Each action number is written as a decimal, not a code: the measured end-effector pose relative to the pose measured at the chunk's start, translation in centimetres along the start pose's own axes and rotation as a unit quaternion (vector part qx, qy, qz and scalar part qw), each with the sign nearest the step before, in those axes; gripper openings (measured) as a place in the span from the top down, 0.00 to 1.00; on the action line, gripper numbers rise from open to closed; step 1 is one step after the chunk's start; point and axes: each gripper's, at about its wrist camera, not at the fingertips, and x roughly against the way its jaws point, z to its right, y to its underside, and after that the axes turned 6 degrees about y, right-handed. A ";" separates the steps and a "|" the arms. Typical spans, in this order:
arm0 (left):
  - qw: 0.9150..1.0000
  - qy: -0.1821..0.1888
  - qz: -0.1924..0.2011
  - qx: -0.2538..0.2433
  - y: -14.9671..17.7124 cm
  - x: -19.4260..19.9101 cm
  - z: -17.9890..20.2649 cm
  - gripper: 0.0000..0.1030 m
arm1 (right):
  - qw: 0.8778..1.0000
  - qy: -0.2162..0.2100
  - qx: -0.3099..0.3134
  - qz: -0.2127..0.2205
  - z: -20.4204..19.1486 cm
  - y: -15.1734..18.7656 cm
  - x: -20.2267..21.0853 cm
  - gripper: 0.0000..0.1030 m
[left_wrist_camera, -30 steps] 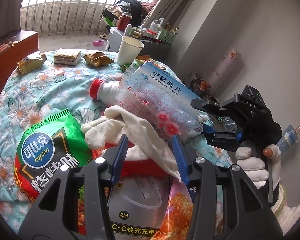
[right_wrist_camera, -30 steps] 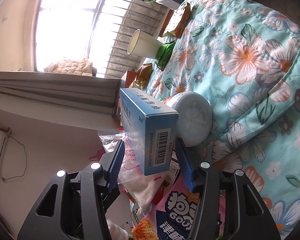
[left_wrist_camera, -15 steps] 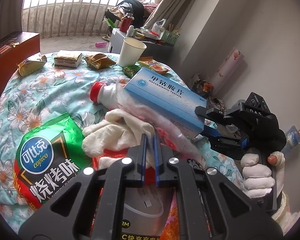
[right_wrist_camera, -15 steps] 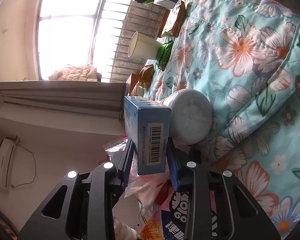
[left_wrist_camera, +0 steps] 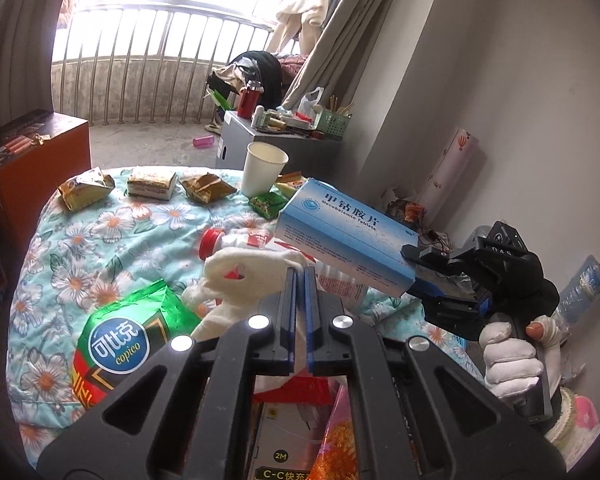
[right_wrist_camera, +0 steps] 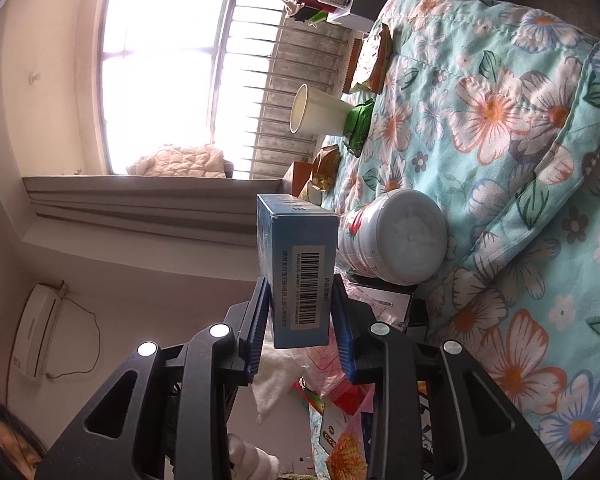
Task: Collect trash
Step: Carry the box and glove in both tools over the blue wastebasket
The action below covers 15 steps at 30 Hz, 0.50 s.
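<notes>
Trash litters the floral quilt [left_wrist_camera: 100, 236] near a barred window [left_wrist_camera: 148, 72], where the right tongs [left_wrist_camera: 414, 270] clamp a blue tablet box [left_wrist_camera: 340, 236] and the left tongs [left_wrist_camera: 299, 274] are clenched on a white cloth [left_wrist_camera: 252, 276].

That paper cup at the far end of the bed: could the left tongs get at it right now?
Probably not at once: the left tongs are shut on the white cloth, and the paper cup stands beyond the blue box.

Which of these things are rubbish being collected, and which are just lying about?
Being collected: blue tablet box in the right tongs; chip bag; paper cup; snack wrappers.

Lying about: orange box; grey cabinet; curtain.
</notes>
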 end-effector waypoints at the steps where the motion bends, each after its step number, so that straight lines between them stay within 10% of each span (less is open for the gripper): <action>1: 1.000 -0.001 0.008 -0.001 -0.2 0.5 0.0 0.98 | 1.000 -0.002 0.000 0.004 -0.2 0.1 0.4 0.71; 15: 0.995 0.011 0.098 -0.014 -3.1 5.4 1.1 0.98 | 0.998 -0.041 0.002 0.037 -1.5 1.2 4.9 0.71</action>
